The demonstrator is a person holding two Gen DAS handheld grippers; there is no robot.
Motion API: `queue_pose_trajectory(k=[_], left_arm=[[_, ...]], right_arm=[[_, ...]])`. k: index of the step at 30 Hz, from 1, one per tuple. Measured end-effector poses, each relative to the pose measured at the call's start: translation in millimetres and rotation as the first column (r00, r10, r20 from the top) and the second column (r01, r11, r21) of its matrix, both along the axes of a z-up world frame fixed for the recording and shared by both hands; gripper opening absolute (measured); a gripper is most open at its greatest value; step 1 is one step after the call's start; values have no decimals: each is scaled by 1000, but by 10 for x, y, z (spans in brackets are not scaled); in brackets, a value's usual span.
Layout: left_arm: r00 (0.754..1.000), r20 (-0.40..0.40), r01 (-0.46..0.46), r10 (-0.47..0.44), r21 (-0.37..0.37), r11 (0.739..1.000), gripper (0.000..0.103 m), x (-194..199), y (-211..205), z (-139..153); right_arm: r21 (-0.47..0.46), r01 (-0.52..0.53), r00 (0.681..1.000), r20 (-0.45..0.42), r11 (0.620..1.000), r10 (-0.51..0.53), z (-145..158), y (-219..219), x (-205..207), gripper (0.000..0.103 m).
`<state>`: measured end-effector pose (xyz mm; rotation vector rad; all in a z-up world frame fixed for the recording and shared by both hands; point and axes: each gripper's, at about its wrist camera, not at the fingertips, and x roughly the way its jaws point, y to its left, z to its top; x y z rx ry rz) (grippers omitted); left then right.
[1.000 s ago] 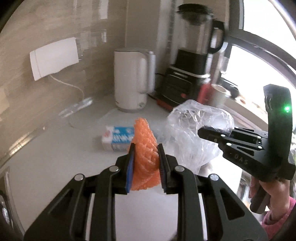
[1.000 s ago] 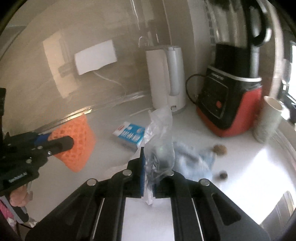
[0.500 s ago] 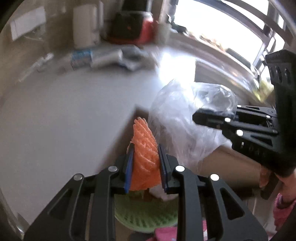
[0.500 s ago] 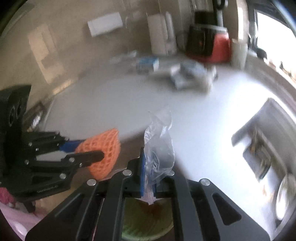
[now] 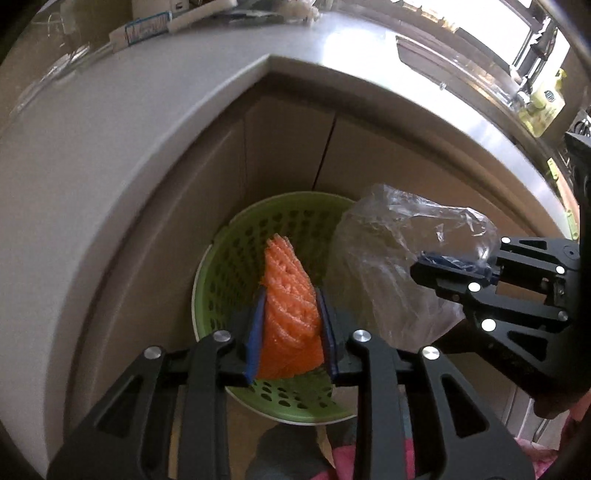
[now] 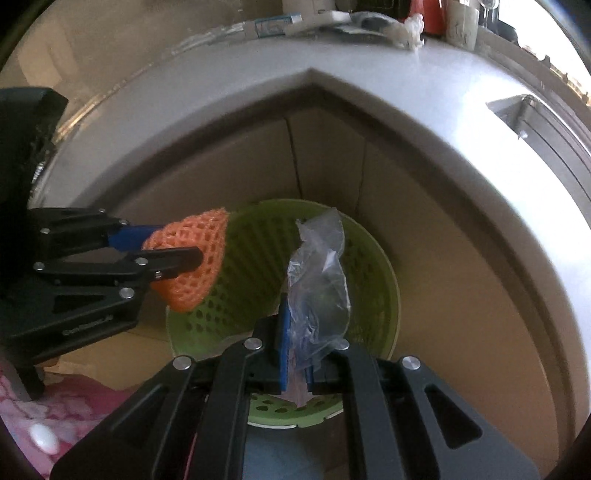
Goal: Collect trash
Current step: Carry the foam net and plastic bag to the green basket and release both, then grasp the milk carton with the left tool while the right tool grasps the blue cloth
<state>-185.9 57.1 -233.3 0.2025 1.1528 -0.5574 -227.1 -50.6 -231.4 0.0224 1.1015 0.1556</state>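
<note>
My left gripper (image 5: pixel 291 332) is shut on an orange foam net (image 5: pixel 290 299) and holds it over a green perforated bin (image 5: pixel 229 266) on the floor. It also shows in the right wrist view (image 6: pixel 173 258), with the net (image 6: pixel 195 258) at the bin's left rim. My right gripper (image 6: pixel 297 350) is shut on a clear plastic bag (image 6: pixel 317 280) above the bin (image 6: pixel 373 280). In the left wrist view the bag (image 5: pixel 391 266) hangs from the right gripper (image 5: pixel 443 269) at the bin's right edge.
The bin stands in the inner corner of beige cabinets (image 5: pixel 288 147) under a white L-shaped countertop (image 5: pixel 110 110). Boxes and wrappers (image 6: pixel 295 22) lie at the back of the counter. A sink (image 6: pixel 546 125) is at the right. Pink cloth (image 6: pixel 55 413) shows below.
Both grippers have come down from counter height to just above the green bin, each still holding its item. The counter items are now far behind.
</note>
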Motion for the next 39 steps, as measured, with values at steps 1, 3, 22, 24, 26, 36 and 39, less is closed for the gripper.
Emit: queue_pose_trajectory(k=[1, 3, 22, 24, 26, 36, 39], left_arm=[[1000, -2, -1, 1, 3, 1000, 31, 1, 0, -13], [1000, 6, 0, 0, 14, 1000, 42, 3, -5, -22], [992, 120, -34, 39, -44, 998, 77, 101, 80, 545], [986, 154, -49, 60, -71, 996, 83, 108, 120, 734], [976, 200, -69, 88, -96, 993, 90, 156, 182, 956], [901, 326, -241, 286, -172, 955, 95, 782, 503, 1697], [880, 350, -280, 321, -162, 946, 95, 998, 527, 1772]], right_arm=[[2, 0, 1000, -11, 1000, 0, -36, 3, 29, 13], [2, 6, 1000, -22, 1000, -6, -99, 19, 56, 34], [-59, 78, 995, 63, 995, -74, 315, -148, -27, 85], [-70, 90, 993, 86, 994, -84, 439, -196, -35, 91], [-93, 103, 987, 132, 990, -91, 622, -238, -43, 101], [-179, 91, 955, 295, 980, -35, 1397, -427, 242, 101], [-195, 71, 948, 318, 978, -5, 1521, -499, 425, 101]])
